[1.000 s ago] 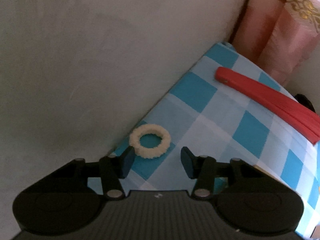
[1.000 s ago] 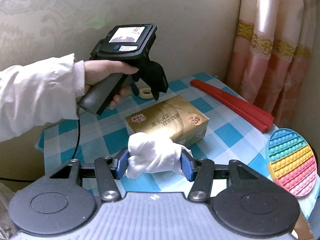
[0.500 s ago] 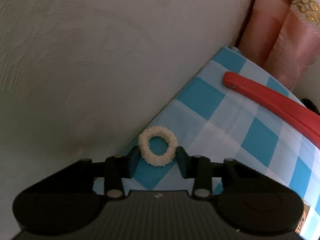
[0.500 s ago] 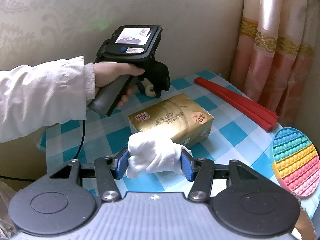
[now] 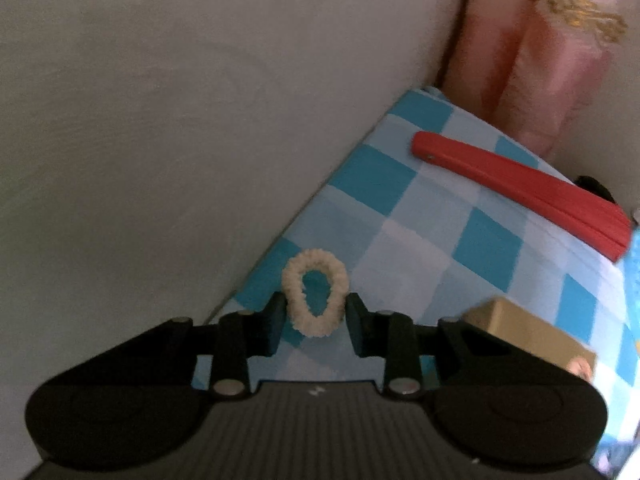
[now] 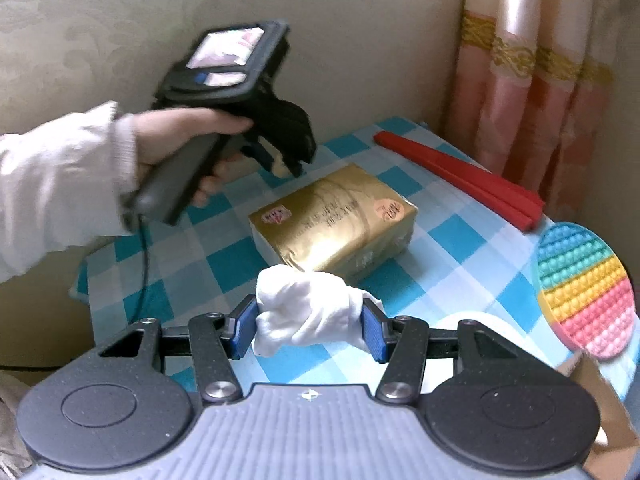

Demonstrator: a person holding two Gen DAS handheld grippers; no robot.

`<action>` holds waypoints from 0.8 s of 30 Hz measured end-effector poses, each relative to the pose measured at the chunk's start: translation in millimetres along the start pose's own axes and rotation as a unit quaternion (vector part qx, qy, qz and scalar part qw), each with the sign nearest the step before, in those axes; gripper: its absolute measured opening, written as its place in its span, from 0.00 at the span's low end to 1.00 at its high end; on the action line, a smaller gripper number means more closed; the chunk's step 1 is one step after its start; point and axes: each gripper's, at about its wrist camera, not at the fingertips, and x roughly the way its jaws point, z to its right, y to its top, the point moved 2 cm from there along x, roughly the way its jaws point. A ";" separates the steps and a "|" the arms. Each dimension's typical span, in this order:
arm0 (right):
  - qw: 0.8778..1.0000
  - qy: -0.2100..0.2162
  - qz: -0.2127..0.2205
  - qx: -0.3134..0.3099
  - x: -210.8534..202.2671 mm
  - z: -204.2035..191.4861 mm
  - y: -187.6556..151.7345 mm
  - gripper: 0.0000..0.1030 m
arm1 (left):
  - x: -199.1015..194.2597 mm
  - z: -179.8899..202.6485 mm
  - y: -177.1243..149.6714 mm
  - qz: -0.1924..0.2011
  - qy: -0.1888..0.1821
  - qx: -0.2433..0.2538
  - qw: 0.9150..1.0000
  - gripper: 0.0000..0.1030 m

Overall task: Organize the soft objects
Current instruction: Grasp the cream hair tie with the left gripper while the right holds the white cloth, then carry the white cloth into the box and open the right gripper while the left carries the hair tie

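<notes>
A cream fuzzy hair tie (image 5: 316,258) sits between the black fingers of my left gripper (image 5: 314,312), squeezed into an oval; the jaws are closing on it. It lies near the back edge of the blue checked tablecloth (image 5: 420,240), close to the wall. In the right wrist view a hand holds the left gripper (image 6: 286,166) at the far side of the table, with a bit of the cream hair tie (image 6: 280,168) showing at its tips. My right gripper (image 6: 308,322) is shut on a crumpled white cloth (image 6: 308,300), held above the table's front.
A gold tissue pack (image 6: 332,216) lies mid-table. A red folded fan (image 6: 460,174) lies along the far right, by the pink curtain (image 6: 540,80). A rainbow bubble mat (image 6: 584,284) sits at the right edge, with a cardboard box (image 6: 600,392) below it.
The left jaws have come together on the hair tie, pressing it from a round ring into an oval. The right gripper keeps the white cloth in the same place.
</notes>
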 end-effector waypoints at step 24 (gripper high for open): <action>0.987 -0.114 -0.005 0.116 -92.5 25.1 -71.0 0.58 | -136.2 7.1 -87.9 0.032 -0.122 0.169 0.977 0.30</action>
